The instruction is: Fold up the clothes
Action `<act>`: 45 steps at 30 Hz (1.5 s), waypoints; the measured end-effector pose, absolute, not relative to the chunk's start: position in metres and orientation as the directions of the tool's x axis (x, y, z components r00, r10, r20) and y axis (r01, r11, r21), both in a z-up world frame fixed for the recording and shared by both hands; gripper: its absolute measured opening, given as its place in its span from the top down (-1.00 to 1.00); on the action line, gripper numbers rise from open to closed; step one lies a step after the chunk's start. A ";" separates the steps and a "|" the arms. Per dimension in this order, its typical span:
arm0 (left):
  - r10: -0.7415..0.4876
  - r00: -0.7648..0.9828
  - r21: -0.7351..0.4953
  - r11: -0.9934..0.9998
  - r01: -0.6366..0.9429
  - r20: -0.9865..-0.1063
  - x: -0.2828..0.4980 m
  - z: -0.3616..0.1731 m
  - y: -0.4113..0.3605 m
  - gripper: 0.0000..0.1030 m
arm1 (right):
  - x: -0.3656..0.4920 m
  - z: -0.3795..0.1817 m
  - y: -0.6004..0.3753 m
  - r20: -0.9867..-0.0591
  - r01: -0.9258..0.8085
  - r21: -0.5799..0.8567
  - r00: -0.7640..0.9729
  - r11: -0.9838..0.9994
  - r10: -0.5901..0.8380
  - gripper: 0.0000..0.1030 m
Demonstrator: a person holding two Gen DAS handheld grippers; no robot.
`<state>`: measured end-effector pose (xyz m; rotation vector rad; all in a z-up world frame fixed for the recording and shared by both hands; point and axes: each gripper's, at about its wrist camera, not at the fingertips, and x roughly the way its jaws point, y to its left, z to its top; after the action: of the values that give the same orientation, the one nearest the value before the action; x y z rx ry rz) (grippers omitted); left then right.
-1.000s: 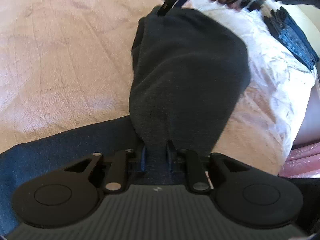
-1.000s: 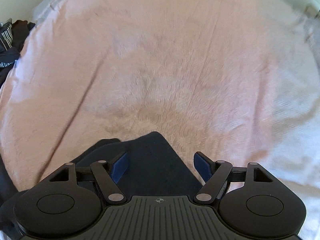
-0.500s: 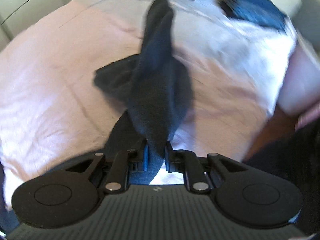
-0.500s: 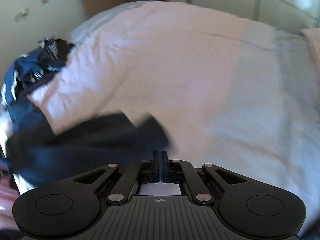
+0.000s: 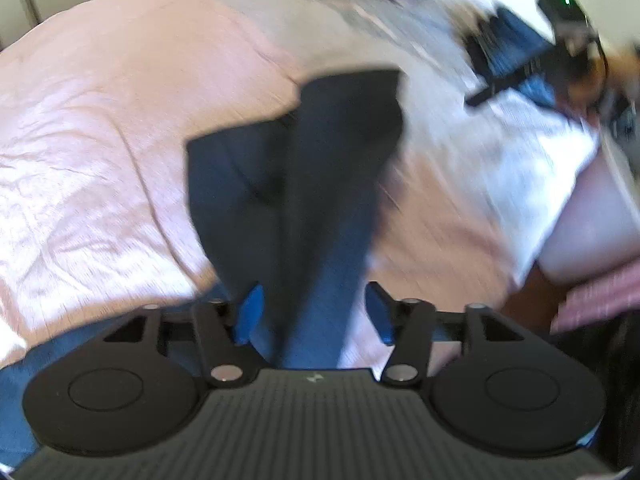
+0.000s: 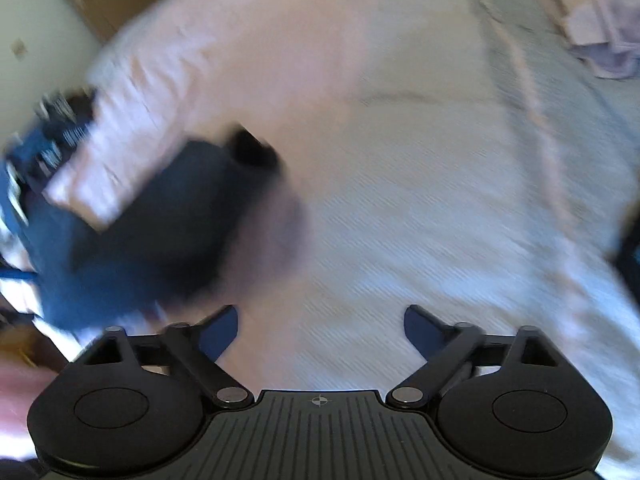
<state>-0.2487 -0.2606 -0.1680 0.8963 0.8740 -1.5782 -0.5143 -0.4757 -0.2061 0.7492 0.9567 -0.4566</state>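
Where the left wrist view looks forward, the left tool (image 5: 312,312) is released: its two blue-padded fingers (image 5: 250,314) stand apart, and the dark navy garment (image 5: 304,168) runs between them without either pad visibly pressing it. This garment lies on the bed (image 5: 100,140), which carries a pale pink textured cover; the cloth extends away from the tool in a long strip, with a second flap spread to its left. Further off, at the upper right, a blurred pile of blue clothes (image 5: 508,56) sits on the bed, with the right tool (image 5: 512,80) in front of it as a dark blurred bar. From the right wrist view, the right tool (image 6: 320,332) is likewise released, its fingers (image 6: 220,332) spread wide over bare bed cover (image 6: 400,200) with nothing between them. Here the dark navy garment (image 6: 152,232) lies to the left of the tool, near the left finger but apart from it, heavily blurred. Beyond it, at the bed's left edge, the pile of blue clothes (image 6: 44,140) is visible, also blurred.
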 end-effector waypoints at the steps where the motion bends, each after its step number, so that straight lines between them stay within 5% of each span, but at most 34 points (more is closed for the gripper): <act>1: -0.445 -0.149 -0.098 -0.136 0.986 -0.883 -0.237 -0.170 -0.271 -0.22 | -0.502 -0.213 -0.480 -0.838 0.659 0.427 0.546 0.620 -0.002 -0.79; 8: -0.387 -0.202 -0.227 0.019 0.974 -0.900 -0.163 -0.245 -0.375 -0.21 | -0.441 -0.274 -0.497 -0.760 0.716 0.619 0.650 0.323 0.018 -0.77; 9: -0.368 -0.224 -0.252 0.031 0.967 -0.903 -0.156 -0.259 -0.390 -0.20 | -0.439 -0.278 -0.499 -0.762 0.725 0.619 0.647 0.304 0.009 -0.40; 10: -0.342 -0.240 -0.267 0.036 0.963 -0.909 -0.152 -0.272 -0.402 -0.16 | -0.436 -0.282 -0.502 -0.765 0.733 0.618 0.644 0.284 0.001 0.36; 12: -0.284 -0.277 -0.300 0.041 0.953 -0.918 -0.146 -0.298 -0.423 0.06 | -0.440 -0.280 -0.502 -0.782 0.760 0.595 0.622 0.261 -0.028 0.85; 13: -0.260 -0.308 -0.327 0.033 0.944 -0.915 -0.144 -0.307 -0.433 0.38 | -0.445 -0.276 -0.501 -0.791 0.772 0.579 0.610 0.262 -0.048 0.89; 15: -0.264 -0.347 -0.356 -0.015 0.934 -0.900 -0.149 -0.301 -0.444 0.90 | -0.462 -0.262 -0.497 -0.808 0.795 0.545 0.583 0.268 -0.086 0.91; 20: -0.364 -0.406 -0.353 -0.205 0.913 -0.838 -0.172 -0.237 -0.482 0.90 | -0.524 -0.218 -0.479 -0.830 0.843 0.489 0.528 0.225 -0.177 0.92; 28: -0.459 -0.452 -0.094 -0.614 0.784 -0.765 -0.299 -0.133 -0.589 0.90 | -0.604 -0.211 -0.475 -0.850 0.882 0.459 0.470 0.105 -0.237 0.92; 32: -0.417 -0.441 -0.033 -0.695 0.718 -0.795 -0.380 -0.164 -0.626 0.87 | -0.637 -0.234 -0.486 -0.870 0.898 0.438 0.437 0.049 -0.230 0.92; 34: -0.376 -0.407 -0.052 -0.677 0.734 -0.833 -0.407 -0.193 -0.649 0.61 | -0.653 -0.246 -0.491 -0.879 0.904 0.427 0.420 0.021 -0.226 0.92; 36: -0.384 -0.365 -0.034 -0.648 0.761 -0.848 -0.415 -0.208 -0.654 0.55 | -0.669 -0.257 -0.497 -0.888 0.910 0.416 0.404 -0.007 -0.221 0.91; 38: -0.388 -0.342 -0.032 -0.620 0.784 -0.856 -0.413 -0.215 -0.654 0.47 | -0.686 -0.269 -0.502 -0.896 0.914 0.403 0.387 -0.035 -0.215 0.80; 42: -0.417 -0.276 -0.011 -0.537 0.843 -0.866 -0.351 -0.196 -0.624 0.28 | -0.692 -0.262 -0.504 -0.922 0.952 0.305 0.297 0.007 -0.249 0.03; 45: -0.435 -0.173 0.037 -0.433 0.901 -0.884 -0.289 -0.181 -0.582 0.19 | -0.677 -0.241 -0.505 -0.922 0.972 0.212 0.234 0.103 -0.308 0.03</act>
<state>-0.2892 -0.5819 -0.1814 1.0942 0.6423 -1.7683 -0.6768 -0.5047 -0.2412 1.0230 0.8410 -1.1306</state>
